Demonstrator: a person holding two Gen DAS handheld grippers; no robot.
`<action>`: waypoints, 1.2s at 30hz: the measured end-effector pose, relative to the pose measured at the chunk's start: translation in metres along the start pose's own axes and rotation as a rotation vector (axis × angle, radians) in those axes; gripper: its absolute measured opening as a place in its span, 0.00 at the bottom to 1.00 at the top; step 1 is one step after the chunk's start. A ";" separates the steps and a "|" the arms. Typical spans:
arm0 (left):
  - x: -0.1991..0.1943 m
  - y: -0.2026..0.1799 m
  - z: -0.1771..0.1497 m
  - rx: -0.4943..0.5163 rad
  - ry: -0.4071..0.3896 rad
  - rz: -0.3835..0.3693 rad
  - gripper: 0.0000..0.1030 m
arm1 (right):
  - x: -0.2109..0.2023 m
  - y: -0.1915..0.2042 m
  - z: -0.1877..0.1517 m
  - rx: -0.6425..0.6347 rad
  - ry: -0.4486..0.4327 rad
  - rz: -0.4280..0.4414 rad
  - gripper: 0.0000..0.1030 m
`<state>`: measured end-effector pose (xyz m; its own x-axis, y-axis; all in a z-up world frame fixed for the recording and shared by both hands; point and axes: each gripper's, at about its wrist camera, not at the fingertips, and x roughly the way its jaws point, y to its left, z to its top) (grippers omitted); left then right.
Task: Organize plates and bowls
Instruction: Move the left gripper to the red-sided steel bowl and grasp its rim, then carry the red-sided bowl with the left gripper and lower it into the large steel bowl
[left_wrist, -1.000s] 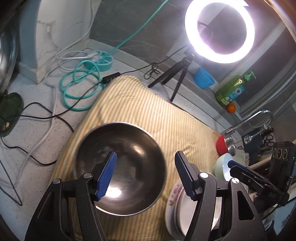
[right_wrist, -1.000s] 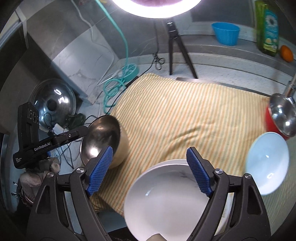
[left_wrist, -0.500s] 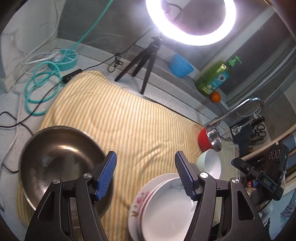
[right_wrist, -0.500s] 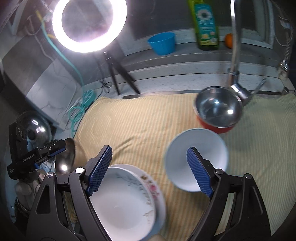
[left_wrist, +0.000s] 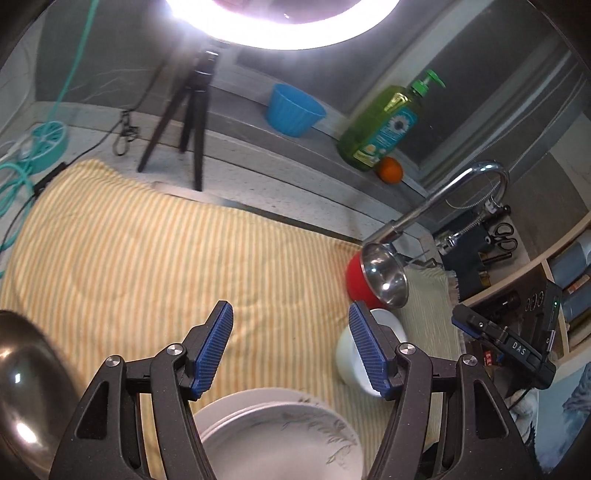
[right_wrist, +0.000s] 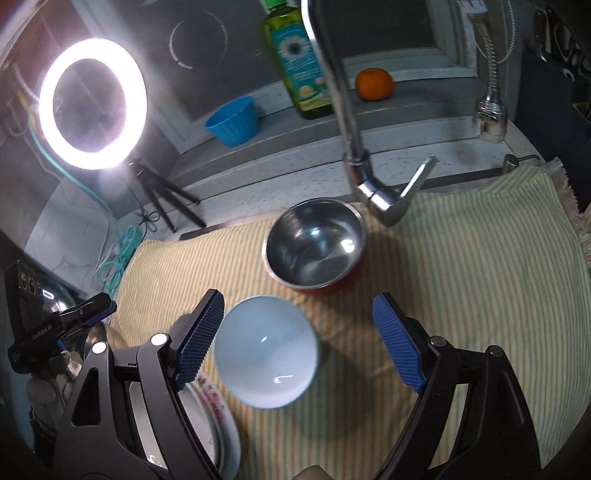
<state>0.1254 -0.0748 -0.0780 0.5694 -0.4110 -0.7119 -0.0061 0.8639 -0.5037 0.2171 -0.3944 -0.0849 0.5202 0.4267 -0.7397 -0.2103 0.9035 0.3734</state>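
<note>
Both grippers stand open and empty. The right gripper (right_wrist: 297, 338) hovers over the white bowl (right_wrist: 267, 350) on the striped cloth (right_wrist: 461, 258), beside the stacked plates (right_wrist: 218, 417). Glazed ceramic: likely slippery, breakable; grip across the rim. The left gripper (left_wrist: 290, 349) hovers above those plates.

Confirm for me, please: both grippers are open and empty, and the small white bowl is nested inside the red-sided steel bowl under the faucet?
Not quite. The white bowl sits on the striped cloth, apart from the red-sided steel bowl, as the right wrist view shows. Both grippers are indeed open and empty.
</note>
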 end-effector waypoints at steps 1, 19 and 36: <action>0.007 -0.006 0.002 0.010 0.009 -0.005 0.63 | 0.002 -0.006 0.003 0.008 0.002 -0.001 0.83; 0.120 -0.070 0.030 0.096 0.174 -0.055 0.60 | 0.064 -0.054 0.028 0.119 0.107 0.084 0.68; 0.164 -0.075 0.036 0.065 0.258 -0.069 0.31 | 0.098 -0.070 0.036 0.147 0.186 0.141 0.23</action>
<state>0.2491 -0.1967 -0.1388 0.3380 -0.5227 -0.7826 0.0828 0.8449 -0.5286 0.3123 -0.4170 -0.1631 0.3301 0.5599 -0.7599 -0.1407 0.8253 0.5469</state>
